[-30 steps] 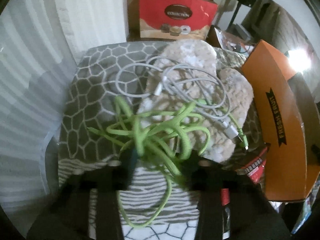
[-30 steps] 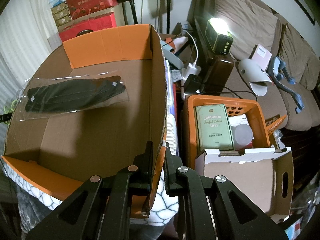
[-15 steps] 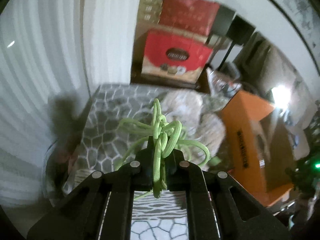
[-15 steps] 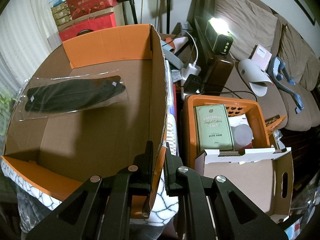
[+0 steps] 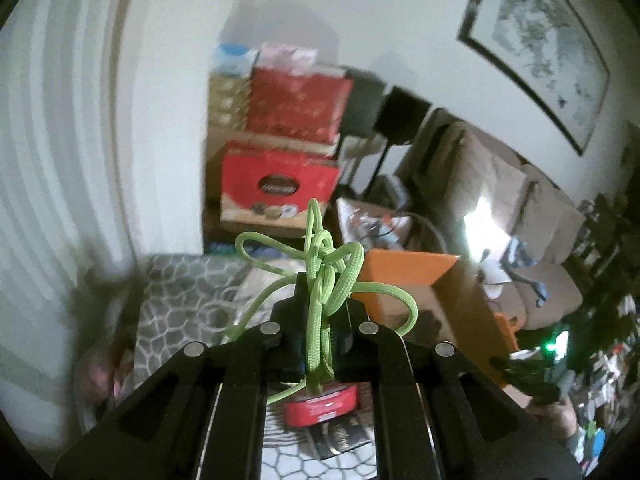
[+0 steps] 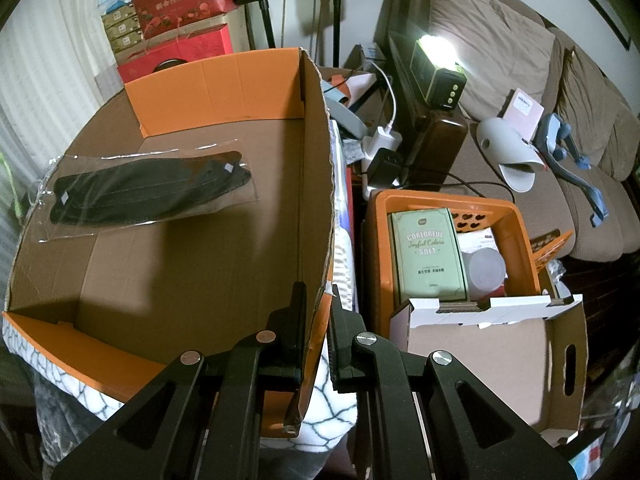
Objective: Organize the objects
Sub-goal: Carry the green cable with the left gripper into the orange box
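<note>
Left wrist view: the left tongs (image 5: 320, 300) are clenched on a bundle of green cord (image 5: 320, 280), held up in the air. Loops of the cord stick out above and to both sides of the fingertips, and one strand trails down toward the patterned grey blanket (image 5: 180, 300) below. Under the tongs lies a red tin (image 5: 324, 406) on the blanket. To the right stands an orange cardboard box (image 5: 404, 268), and behind it a stack of red gift boxes (image 5: 280, 184) against the wall. The frame is somewhat blurred.

Right wrist view: the right tongs (image 6: 316, 304) are clamped on the right wall of the box (image 6: 316, 184), one finger inside and the other outside, near its front corner. The box sits on the blanket (image 6: 328, 408). Inside it, a black mask in a clear sleeve (image 6: 148, 192) rests tilted against the left wall, its lower edge over the brown floor of the box. Just right of the box stands an orange crate (image 6: 376, 248) holding a green pack (image 6: 428, 256) and a translucent cup (image 6: 486, 272). In front of the crate is a white-rimmed carton (image 6: 476, 364). A sofa (image 6: 500, 56) with a lit lamp (image 6: 440, 64) beside it fills the background.
</note>
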The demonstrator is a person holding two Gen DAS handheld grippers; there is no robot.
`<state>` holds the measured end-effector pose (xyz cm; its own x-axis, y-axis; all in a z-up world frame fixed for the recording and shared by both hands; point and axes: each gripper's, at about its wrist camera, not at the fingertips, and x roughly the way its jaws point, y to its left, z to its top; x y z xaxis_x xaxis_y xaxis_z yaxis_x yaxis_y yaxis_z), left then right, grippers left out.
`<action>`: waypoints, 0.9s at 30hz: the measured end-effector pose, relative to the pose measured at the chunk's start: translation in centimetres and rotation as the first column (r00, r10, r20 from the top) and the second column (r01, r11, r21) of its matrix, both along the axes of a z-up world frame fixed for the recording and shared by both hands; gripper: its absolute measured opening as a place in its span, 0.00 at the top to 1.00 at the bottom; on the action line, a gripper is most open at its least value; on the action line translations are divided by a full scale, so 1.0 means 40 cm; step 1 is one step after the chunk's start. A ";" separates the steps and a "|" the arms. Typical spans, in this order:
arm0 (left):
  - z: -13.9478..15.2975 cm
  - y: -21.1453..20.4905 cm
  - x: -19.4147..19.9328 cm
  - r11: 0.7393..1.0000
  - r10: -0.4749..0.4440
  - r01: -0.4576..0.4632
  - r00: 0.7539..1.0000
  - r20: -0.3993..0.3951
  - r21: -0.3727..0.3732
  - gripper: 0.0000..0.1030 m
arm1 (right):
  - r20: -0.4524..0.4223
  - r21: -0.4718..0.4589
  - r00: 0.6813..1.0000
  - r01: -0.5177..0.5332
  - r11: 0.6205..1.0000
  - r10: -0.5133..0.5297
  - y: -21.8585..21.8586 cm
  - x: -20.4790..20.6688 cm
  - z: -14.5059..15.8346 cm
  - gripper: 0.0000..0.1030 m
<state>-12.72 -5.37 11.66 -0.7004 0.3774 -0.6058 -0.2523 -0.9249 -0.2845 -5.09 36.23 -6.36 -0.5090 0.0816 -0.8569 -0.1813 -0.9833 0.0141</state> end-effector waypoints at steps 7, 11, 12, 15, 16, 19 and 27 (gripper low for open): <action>0.092 0.107 0.025 0.994 -0.110 0.110 0.992 -0.057 0.004 0.92 | 0.000 0.000 1.000 0.000 1.000 0.000 0.000 -0.001 0.000 0.92; 0.099 0.186 0.030 0.987 -0.160 0.160 0.985 -0.060 -0.007 0.92 | 0.000 0.000 1.000 0.000 1.000 0.000 0.000 -0.001 0.000 0.92; 0.094 0.209 0.031 0.985 -0.175 0.175 0.983 -0.058 -0.009 0.92 | 0.001 0.000 1.000 0.000 1.000 0.000 0.001 -0.001 0.000 0.92; 0.069 0.285 0.029 0.973 -0.229 0.229 0.973 -0.040 -0.009 0.92 | 0.001 0.003 1.000 0.000 1.000 0.000 0.001 -0.001 0.000 0.92; 0.061 0.304 0.030 0.970 -0.243 0.243 0.970 -0.033 -0.007 0.92 | 0.002 0.004 1.000 0.000 1.000 0.000 0.000 -0.001 -0.002 0.92; 0.025 0.368 0.026 0.959 -0.285 0.285 0.959 -0.002 0.004 0.92 | 0.002 0.004 1.000 0.000 1.000 0.000 0.000 -0.001 -0.002 0.92; -0.100 0.511 0.017 0.927 -0.374 0.372 0.922 0.104 0.040 0.92 | 0.003 0.003 1.000 0.000 1.000 0.000 0.000 -0.001 -0.002 0.92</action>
<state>-12.05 15.08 7.65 -0.4376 0.6105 -0.6601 -0.5445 -0.7642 -0.3458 -5.15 36.23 -6.44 -0.5067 0.0847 -0.8579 -0.1816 -0.9833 0.0102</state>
